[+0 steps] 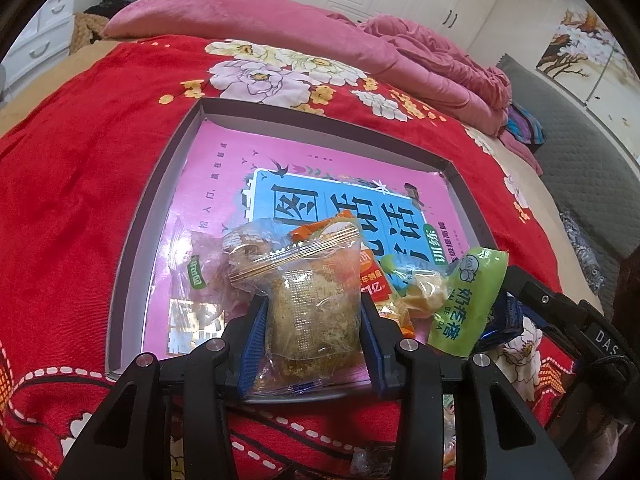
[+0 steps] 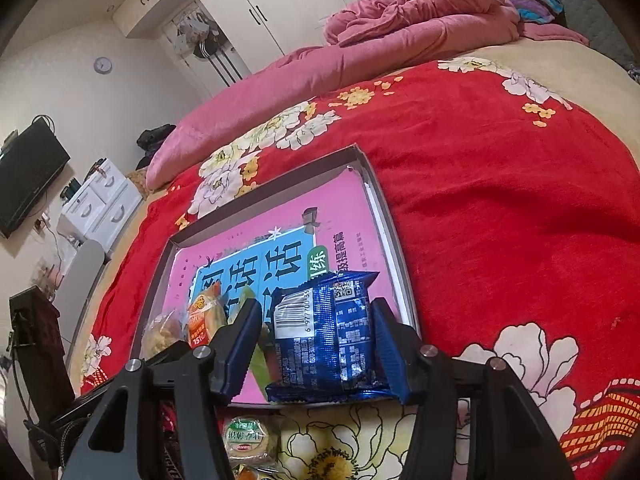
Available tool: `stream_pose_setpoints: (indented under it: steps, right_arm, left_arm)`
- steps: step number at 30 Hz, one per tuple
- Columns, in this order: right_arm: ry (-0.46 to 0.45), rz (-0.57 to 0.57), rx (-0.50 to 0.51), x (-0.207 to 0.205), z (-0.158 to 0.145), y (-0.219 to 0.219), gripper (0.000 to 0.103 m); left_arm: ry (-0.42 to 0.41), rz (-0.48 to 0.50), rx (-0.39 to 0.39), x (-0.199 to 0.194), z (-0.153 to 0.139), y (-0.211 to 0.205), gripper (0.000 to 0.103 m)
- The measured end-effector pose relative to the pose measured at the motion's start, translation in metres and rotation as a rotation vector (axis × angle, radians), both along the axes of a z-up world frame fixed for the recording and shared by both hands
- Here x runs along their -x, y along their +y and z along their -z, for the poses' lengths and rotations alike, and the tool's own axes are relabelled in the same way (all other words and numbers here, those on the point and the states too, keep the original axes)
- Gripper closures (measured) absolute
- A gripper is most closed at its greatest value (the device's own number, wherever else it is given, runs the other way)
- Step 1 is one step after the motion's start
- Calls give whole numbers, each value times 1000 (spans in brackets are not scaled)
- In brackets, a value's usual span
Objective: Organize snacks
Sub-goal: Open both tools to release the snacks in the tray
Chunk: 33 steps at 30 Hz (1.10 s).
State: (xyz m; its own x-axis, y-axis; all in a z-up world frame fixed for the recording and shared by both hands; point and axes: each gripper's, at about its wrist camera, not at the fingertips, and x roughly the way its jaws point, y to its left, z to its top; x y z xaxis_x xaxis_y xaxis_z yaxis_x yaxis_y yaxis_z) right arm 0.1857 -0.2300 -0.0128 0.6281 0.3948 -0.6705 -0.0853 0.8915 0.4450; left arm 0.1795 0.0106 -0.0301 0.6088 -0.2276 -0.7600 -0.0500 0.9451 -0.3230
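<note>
Gripping a clear-wrapped cake (image 1: 316, 316) between its jaws, the left gripper (image 1: 316, 340) held it over the near edge of a shallow box (image 1: 160, 184) on the red bedspread (image 1: 80, 140). Beside it, the right gripper (image 2: 316, 344) had its jaws closed on a blue packet (image 2: 328, 336). Orange (image 1: 372, 276) and green (image 1: 468, 300) snack packs lay inside the box.

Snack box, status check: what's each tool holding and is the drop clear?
Left tool shut on clear cake pack, over box near edge. Right tool shut on blue packet. Green packet and orange packet crowd the near end.
</note>
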Motion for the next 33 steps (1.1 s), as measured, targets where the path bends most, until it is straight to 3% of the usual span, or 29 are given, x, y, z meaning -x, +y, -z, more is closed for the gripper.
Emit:
stream_pose_setpoints:
  steps: [13,33]
  right_arm:
    - [-3,15,7,0,-3,-4,47]
    - [-26,37,25,1,-8,-8,43]
  left_arm:
    - [2,4,3,0,0,1,56]
    - [-35,31,3,2,-10,-5,38]
